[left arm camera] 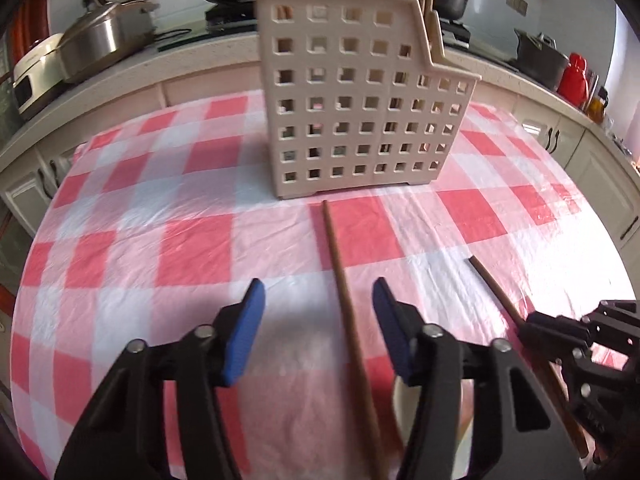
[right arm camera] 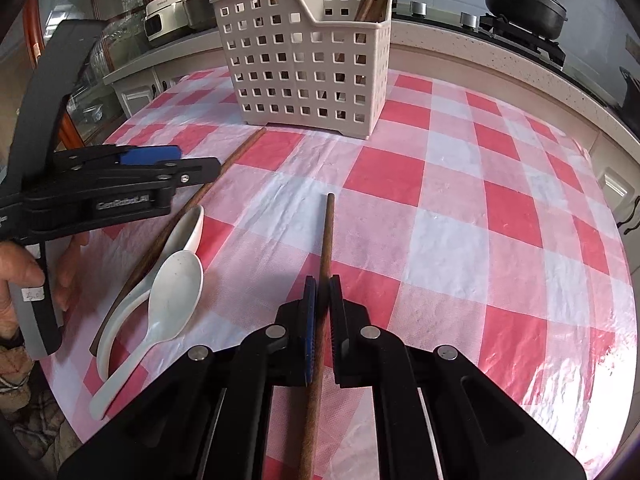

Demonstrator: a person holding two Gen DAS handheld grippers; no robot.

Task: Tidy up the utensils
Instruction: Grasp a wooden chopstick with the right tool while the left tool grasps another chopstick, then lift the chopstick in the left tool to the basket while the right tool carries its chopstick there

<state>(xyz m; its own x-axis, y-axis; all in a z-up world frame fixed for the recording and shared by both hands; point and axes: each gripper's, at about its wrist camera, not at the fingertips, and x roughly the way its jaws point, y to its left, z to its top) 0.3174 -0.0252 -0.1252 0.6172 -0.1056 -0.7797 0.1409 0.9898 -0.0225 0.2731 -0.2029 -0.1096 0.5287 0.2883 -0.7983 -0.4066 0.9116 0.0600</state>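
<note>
A brown chopstick [left arm camera: 340, 276] lies on the checked cloth between the blue pads of my left gripper [left arm camera: 320, 312]; the pads stand apart and do not touch it. My right gripper [right arm camera: 322, 284] is shut on a second chopstick [right arm camera: 327, 236], whose tip points toward the beige perforated basket [right arm camera: 308, 56]. More chopsticks stand in the basket's far compartments. In the left wrist view the right gripper [left arm camera: 532, 322] shows at the right edge with its chopstick [left arm camera: 492, 284]. From the right wrist view, the left gripper [right arm camera: 184, 162] hovers over the first chopstick [right arm camera: 240, 152].
Two white spoons [right arm camera: 176, 280] [right arm camera: 188, 228] lie beside the left chopstick near the table's front left. A person's hand [right arm camera: 24, 276] holds the left gripper. Behind the table runs a counter with pots [left arm camera: 96, 44], a wok [right arm camera: 520, 4] and a red bottle [left arm camera: 574, 80].
</note>
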